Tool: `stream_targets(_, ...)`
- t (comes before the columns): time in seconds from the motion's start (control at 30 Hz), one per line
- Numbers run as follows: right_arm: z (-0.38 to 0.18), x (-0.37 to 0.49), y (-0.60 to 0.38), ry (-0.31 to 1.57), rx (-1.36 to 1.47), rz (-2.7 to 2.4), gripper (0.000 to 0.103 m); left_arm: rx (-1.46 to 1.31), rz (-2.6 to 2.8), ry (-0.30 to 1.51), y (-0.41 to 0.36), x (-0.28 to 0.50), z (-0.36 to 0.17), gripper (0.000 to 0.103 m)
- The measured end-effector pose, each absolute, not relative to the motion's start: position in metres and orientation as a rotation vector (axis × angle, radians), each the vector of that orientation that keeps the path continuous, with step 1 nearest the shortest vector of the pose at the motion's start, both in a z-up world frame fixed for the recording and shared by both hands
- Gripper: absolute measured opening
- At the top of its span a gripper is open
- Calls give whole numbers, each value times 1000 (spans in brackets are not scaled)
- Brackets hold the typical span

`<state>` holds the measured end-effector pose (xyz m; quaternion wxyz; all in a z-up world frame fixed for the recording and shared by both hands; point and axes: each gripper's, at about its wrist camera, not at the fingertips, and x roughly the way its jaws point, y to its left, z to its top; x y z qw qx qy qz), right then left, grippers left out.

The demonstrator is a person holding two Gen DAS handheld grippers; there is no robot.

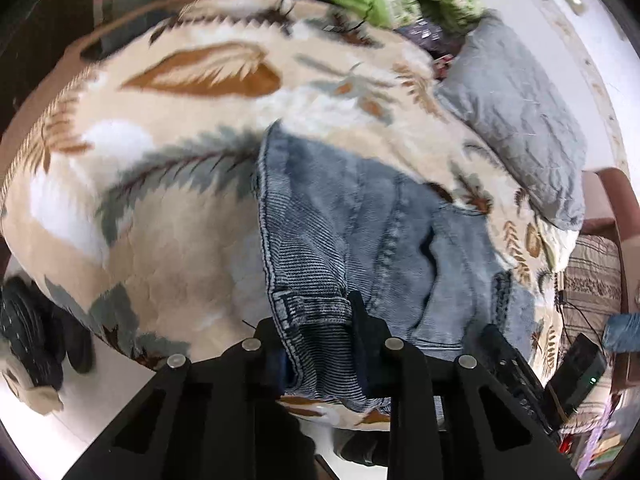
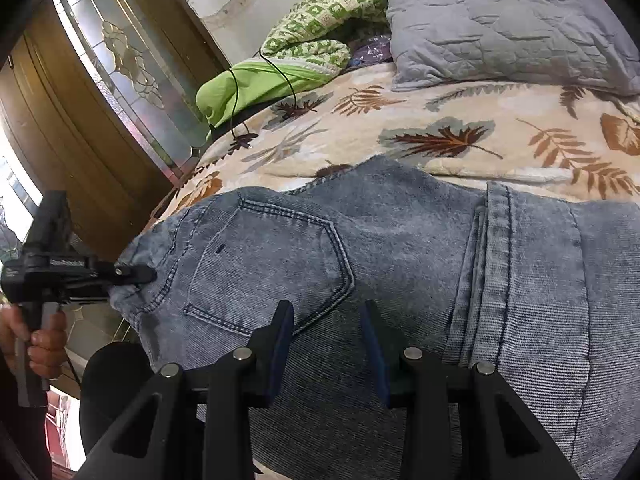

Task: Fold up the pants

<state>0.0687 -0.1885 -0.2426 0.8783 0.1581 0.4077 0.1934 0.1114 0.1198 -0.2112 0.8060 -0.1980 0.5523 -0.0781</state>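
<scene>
Left wrist: left hand-held gripper clamps jeans hem for folding; right hand-held gripper part-open, holding nothing, over denim.

Jeans beyond right frame edge

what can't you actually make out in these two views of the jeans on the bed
- Jeans legs: cut off by the right wrist view's right edge and hidden below the right gripper.
- Jeans fabric under the left gripper: its black fingers cover the gripped edge in the left wrist view.
- Floor items at lower left, left wrist view: blurred by motion.
- Dark bundle between the grey pillow and green blanket: mostly hidden by both.
</scene>
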Motion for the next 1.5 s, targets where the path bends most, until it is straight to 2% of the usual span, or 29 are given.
stream_targets(0.17,-240,69,-183,827,316,411,38,-380,-217,1112,112,101,-180,24)
stream_targets(0.33,-256,76,-170,915,279,434,39,-322,-262,1055,95,91,-153,24)
stream_targets(0.47,-260,75,-162,908,209,439,38,-268,-303,1018,73,86,-134,23)
stream_targets(0.57,-259,74,-173,913,277,455,38,-222,-330,995,55,83,-120,23)
stream_targets(0.8,-228,53,-262,701,533,337,38,-108,-435,951,-6,78,-85,22)
stream_targets(0.9,-216,37,-316,599,637,217,38,-41,-509,935,-50,72,-71,13)
stream_targets(0.93,-213,32,-328,579,660,190,38,-27,-546,930,-64,71,-68,5)
stream_targets(1.07,-209,6,-391,479,800,49,38,91,-654,942,-145,61,-65,5)
stream_targets(1.2,-218,-14,-443,440,940,-41,40,96,-748,1016,-192,59,-78,5)
stream_targets(1.27,-221,-19,-455,443,978,-50,40,71,-766,1032,-194,61,-75,7)
stream_targets(1.3,-222,-18,-458,457,989,-38,40,52,-774,1039,-192,63,-73,12)
stream_targets(1.37,-224,-15,-453,491,985,-1,40,23,-748,1028,-180,67,-66,27)
stream_targets(1.4,-225,-13,-451,507,980,16,52,17,-722,1012,-175,69,-62,42)
stream_targets(1.43,-226,-8,-446,528,976,40,58,10,-700,996,-168,70,-59,56)
stream_targets(1.5,-227,1,-432,561,963,84,61,-15,-660,957,-149,74,-54,59)
